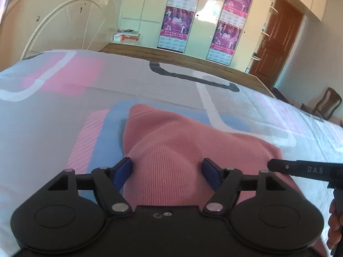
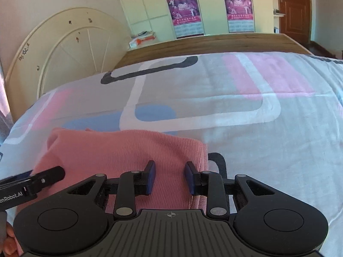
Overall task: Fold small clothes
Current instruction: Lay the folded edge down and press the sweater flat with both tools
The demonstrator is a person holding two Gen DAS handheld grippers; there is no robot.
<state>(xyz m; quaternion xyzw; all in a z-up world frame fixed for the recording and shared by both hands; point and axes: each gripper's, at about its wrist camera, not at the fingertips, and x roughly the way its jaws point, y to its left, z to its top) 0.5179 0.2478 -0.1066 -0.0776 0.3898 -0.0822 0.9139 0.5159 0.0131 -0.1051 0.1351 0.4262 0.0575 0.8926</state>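
A pink knitted garment (image 1: 171, 141) lies folded on the patterned bedspread (image 1: 128, 81). My left gripper (image 1: 167, 171) hangs low over its near part, jaws wide and open, with a hump of the knit between the blue pads and neither pad pressing on it. In the right wrist view the same garment (image 2: 120, 150) ends in a ribbed hem at the right. My right gripper (image 2: 170, 177) stands open over that hem end, flat cloth between its narrowly spaced pads. Each gripper's black finger shows at the edge of the other's view.
The bedspread (image 2: 257, 150) stretches far to the right and beyond the garment. A cream headboard (image 2: 64, 49) rises at the left, and a wooden bed edge (image 1: 193, 60) runs behind. A person's hand (image 1: 336, 224) is at the right border. A brown door (image 1: 276, 42) and a chair (image 1: 328, 105) stand farther off.
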